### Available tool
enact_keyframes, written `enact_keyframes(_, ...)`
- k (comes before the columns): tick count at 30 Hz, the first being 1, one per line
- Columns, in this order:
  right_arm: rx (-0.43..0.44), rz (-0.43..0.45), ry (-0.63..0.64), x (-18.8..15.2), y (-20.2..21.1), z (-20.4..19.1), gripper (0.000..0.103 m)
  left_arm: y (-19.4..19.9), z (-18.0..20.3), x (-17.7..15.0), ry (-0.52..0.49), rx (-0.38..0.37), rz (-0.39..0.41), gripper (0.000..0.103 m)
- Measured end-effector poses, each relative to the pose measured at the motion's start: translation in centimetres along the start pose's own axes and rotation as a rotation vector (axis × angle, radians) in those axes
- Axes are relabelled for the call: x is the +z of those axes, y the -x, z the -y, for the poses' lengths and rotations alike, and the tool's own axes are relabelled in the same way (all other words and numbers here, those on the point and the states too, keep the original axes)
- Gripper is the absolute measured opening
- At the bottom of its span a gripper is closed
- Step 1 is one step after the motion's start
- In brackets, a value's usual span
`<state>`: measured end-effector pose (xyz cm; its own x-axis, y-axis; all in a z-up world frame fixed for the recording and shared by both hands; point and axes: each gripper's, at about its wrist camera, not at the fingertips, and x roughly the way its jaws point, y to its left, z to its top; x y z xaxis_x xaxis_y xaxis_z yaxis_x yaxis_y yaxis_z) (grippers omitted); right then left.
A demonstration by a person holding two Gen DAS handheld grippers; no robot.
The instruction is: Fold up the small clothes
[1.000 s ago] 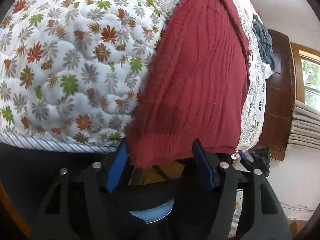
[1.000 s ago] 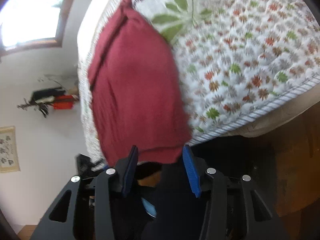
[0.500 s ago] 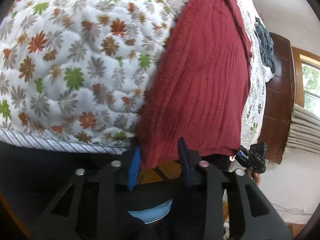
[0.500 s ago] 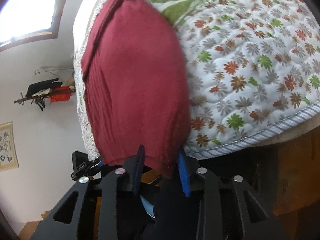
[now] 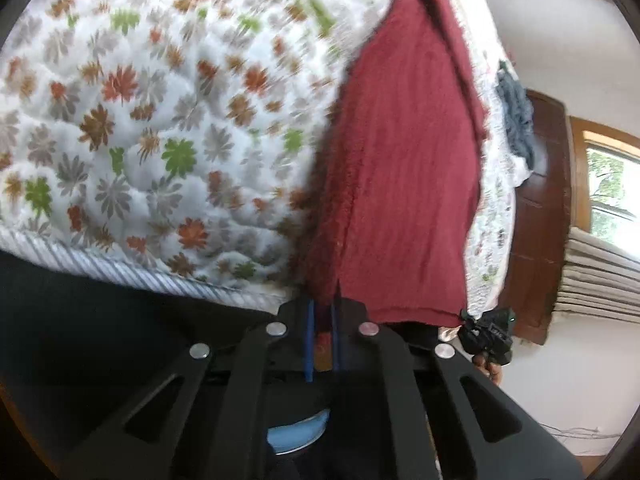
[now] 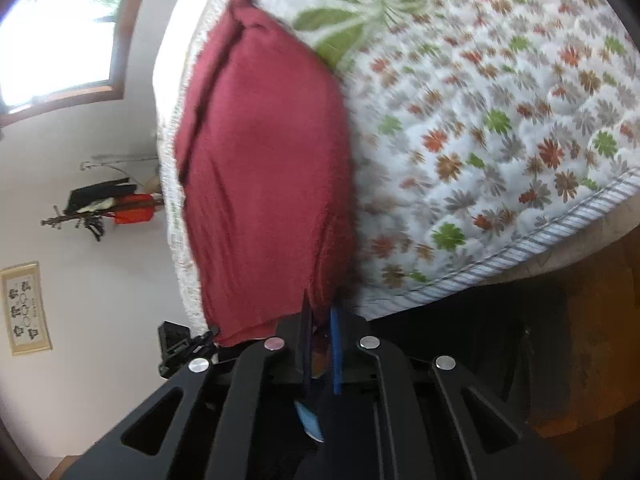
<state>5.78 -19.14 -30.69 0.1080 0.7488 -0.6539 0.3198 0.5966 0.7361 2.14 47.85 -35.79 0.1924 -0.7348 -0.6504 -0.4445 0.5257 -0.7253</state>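
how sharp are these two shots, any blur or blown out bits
Left wrist view: motion blur smears the floral quilt near the top, the red garment is soft, the window is bright but still readable. Right wrist view: quilt and garment blurred, window blown out to white. Both show fisheye bending and dark corners.

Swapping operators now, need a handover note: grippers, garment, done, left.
Left gripper: shut on the near left corner of the red garment.
Right gripper: shut on the near right corner of the same hem.
The red garment lies lengthwise on the floral quilt, its near hem at the bed's edge, a fold ridge along its far part. A grey-blue cloth sits further back on the bed.
Done: both near corners gripped.
Left: probably lift the hem and carry it toward the far end to fold, then release and smooth.
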Motion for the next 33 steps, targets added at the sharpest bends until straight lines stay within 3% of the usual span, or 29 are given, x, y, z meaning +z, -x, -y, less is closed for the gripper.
enact_keyframes(9, 0.093, 0.049, 0.059, 2.0, 2.5, -5.2, 0.007, 4.4, 5.1, 0.5, -0.038, -0.160, 0.084, 0.004)
enact_keyframes(17, 0.136, 0.106, 0.122, 7.7, 4.1, -10.9, 0.007, 7.0, 11.0, 4.5, -0.080, -0.260, 0.149, 0.003)
enact_keyframes(24, 0.097, 0.125, 0.142, 14.4, 2.9, -13.6, 0.007, 6.1, 13.0, 11.8, -0.030, -0.260, 0.179, 0.003)
enact_keyframes(33, 0.005, 0.095, 0.106, 24.4, -3.4, -14.6, 0.007, 1.3, 12.9, 23.2, 0.054, -0.130, 0.166, 0.003)
